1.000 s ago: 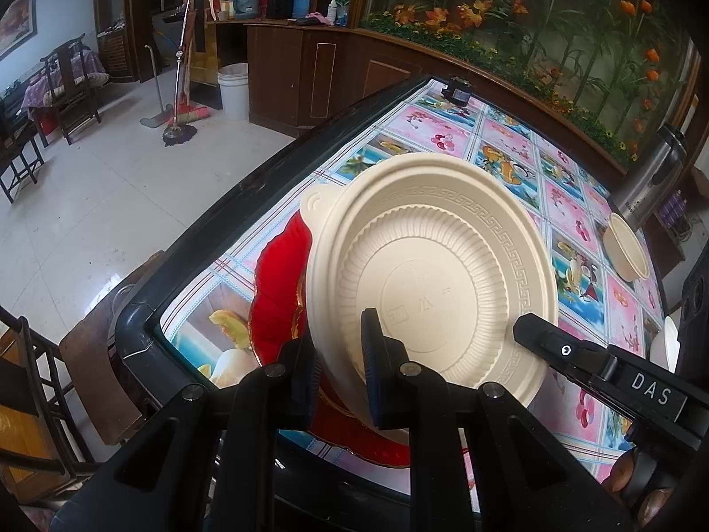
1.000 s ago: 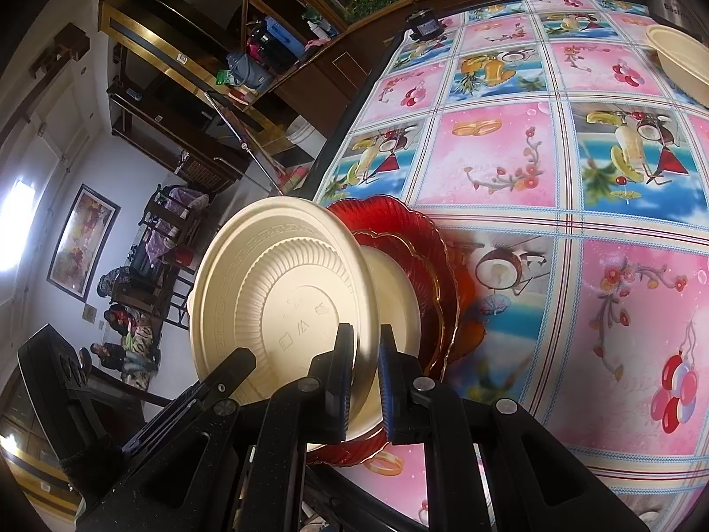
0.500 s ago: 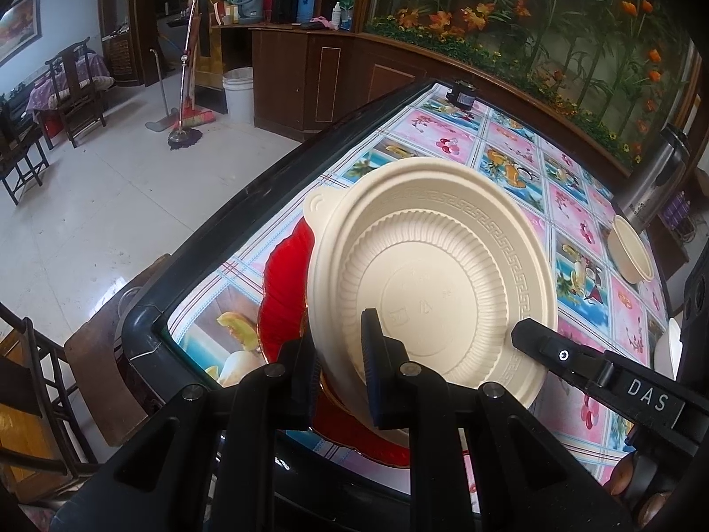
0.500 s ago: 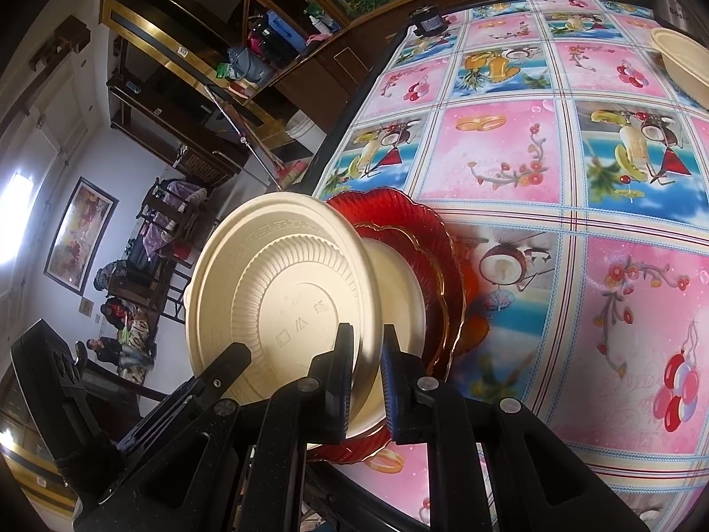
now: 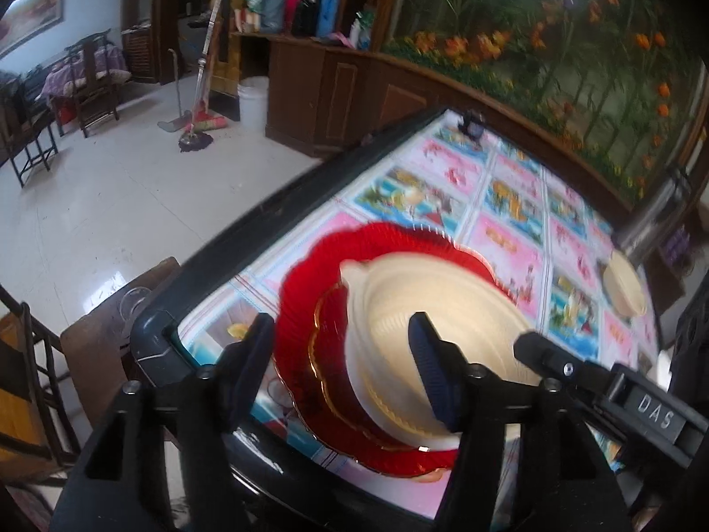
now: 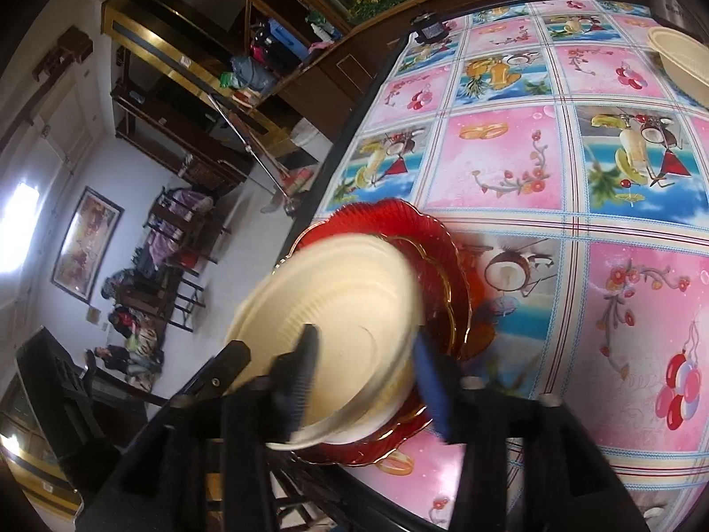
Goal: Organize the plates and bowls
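Note:
A cream plastic bowl (image 5: 425, 310) lies upside down on another cream bowl, on a stack of two red plates (image 5: 310, 292) at the near left corner of the table. It also shows in the right wrist view (image 6: 341, 301), blurred by motion, over the red plates (image 6: 434, 239). My left gripper (image 5: 341, 368) is open, its fingers on either side of the stack's near rim. My right gripper (image 6: 368, 381) is open, its fingers straddling the bowl's near edge. Neither holds anything.
A second cream bowl (image 6: 682, 62) stands at the table's far right, also in the left wrist view (image 5: 625, 283), beside a metal flask (image 5: 656, 213). The table has a flowered cloth (image 6: 500, 164) and a dark rim (image 5: 274, 217). A chair (image 5: 111, 350) stands at the left corner.
Both grippers were shut on the rim of the tilted cream bowl. Both have opened and the bowl has dropped flat, upside down, onto the stack.

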Available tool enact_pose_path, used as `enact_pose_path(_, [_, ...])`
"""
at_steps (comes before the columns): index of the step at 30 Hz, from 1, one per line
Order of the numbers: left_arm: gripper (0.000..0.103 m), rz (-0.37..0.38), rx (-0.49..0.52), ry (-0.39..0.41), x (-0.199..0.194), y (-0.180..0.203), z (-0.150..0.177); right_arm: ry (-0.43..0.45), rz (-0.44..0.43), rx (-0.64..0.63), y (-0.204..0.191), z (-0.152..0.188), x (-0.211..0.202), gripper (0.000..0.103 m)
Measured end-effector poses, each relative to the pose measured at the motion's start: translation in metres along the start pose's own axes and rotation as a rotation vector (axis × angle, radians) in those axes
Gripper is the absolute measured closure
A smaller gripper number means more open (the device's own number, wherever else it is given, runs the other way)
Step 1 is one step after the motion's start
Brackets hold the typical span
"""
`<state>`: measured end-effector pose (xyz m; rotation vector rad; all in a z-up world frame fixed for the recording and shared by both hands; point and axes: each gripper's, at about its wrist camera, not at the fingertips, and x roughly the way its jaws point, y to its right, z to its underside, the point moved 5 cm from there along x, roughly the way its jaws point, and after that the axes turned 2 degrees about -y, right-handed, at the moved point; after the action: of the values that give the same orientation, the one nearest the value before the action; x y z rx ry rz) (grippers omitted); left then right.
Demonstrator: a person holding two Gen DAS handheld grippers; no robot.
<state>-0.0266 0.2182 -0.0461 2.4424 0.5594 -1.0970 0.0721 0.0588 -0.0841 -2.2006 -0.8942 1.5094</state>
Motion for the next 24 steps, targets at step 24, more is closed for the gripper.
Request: enact_pose_path(24, [0.024, 0.312, 0.326, -0.075, 0.004, 0.244, 0.002, 0.262, 0.105, 0.180, 0.138, -0.058, -0.167, 0.022])
